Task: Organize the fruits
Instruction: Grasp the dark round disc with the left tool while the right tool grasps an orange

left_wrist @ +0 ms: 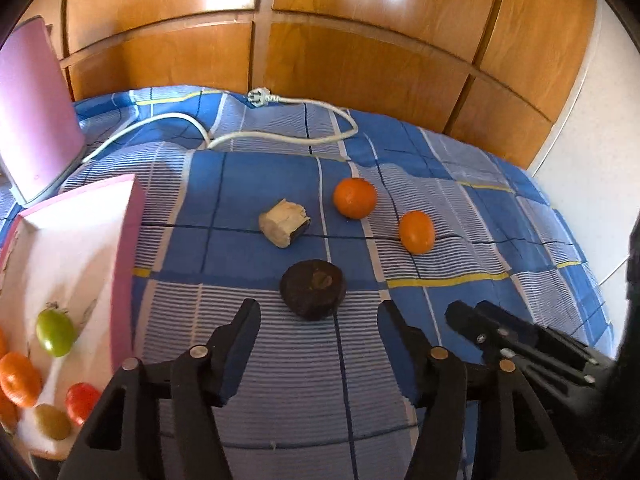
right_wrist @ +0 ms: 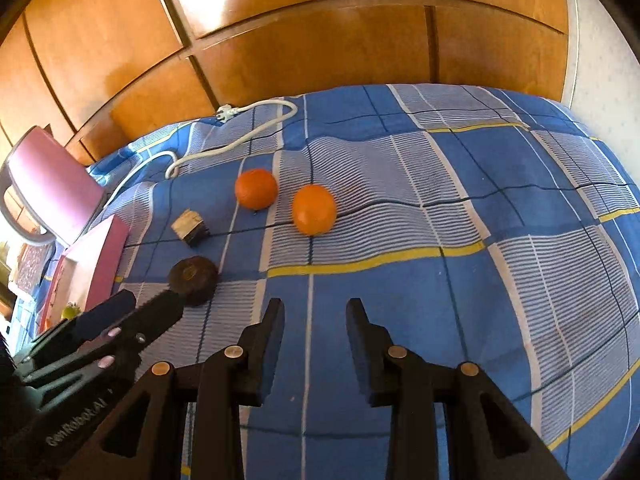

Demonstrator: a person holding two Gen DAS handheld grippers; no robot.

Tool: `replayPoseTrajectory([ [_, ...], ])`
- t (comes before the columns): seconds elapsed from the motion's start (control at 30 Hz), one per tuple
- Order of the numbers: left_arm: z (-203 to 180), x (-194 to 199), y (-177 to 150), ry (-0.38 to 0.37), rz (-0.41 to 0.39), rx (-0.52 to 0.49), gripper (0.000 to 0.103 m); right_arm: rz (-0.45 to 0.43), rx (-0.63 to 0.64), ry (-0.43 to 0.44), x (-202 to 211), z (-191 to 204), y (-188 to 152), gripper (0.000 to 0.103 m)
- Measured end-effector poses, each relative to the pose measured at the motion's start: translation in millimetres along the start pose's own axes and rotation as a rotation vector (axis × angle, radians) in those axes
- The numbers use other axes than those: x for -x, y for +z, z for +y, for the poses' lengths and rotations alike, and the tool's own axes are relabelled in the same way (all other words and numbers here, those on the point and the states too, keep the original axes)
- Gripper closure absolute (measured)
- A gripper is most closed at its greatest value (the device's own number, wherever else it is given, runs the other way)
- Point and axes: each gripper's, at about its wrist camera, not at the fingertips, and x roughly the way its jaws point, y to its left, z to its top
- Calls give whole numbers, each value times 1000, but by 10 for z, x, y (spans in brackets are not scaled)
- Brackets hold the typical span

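Jaws of the left gripper point(left_wrist: 318, 312) are standing released around nothing just below the dark round fruit point(left_wrist: 313, 290) at frame centre, risking nudging it so it is rolling across the soft checked blanket point(left_wrist: 460, 360), while the right gripper point(right_wrist: 315, 312) is hovering unclenched and empty too.

open cloth right of oranges point(right_wrist: 314, 209), pink box point(left_wrist: 126, 248) walls left

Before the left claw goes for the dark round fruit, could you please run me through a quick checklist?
1. Left claw open and empty: ok.
2. Dark round fruit just ahead of it on the bedspread, nothing on top: ok.
3. Right claw empty and beside, not in the path: ok.
4. Pink box has free space for another fruit: ok.
5. White cable far from the fruit: ok.
6. Fruit's firmness: cannot tell.
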Motion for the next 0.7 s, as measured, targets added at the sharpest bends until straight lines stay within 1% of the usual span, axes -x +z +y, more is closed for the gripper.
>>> replayPoseTrajectory([
  [0.13,-4,-158,41,2,22,9,42,-1,-5,3,-63,-45,91,70],
  [0.17,-14,-190,52,4,22,4,43,-1,-6,6,-82,-53,115,68],
  [0.27,-21,-294,82,15,30,-5,44,-7,-3,6,-132,-68,186,67],
  [0.3,-18,-330,89,18,33,-6,47,-7,-2,8,-148,-71,207,66],
  [0.33,-17,-360,95,22,37,-10,54,-8,0,9,-169,-75,231,66],
  [0.37,-16,-393,98,34,39,-15,58,-9,5,6,-197,-78,261,66],
  [0.57,37,-450,105,23,-4,-10,59,-8,32,-3,-400,-54,418,66],
  [0.7,62,-492,133,12,-8,11,59,-7,66,-7,-557,9,508,66],
])
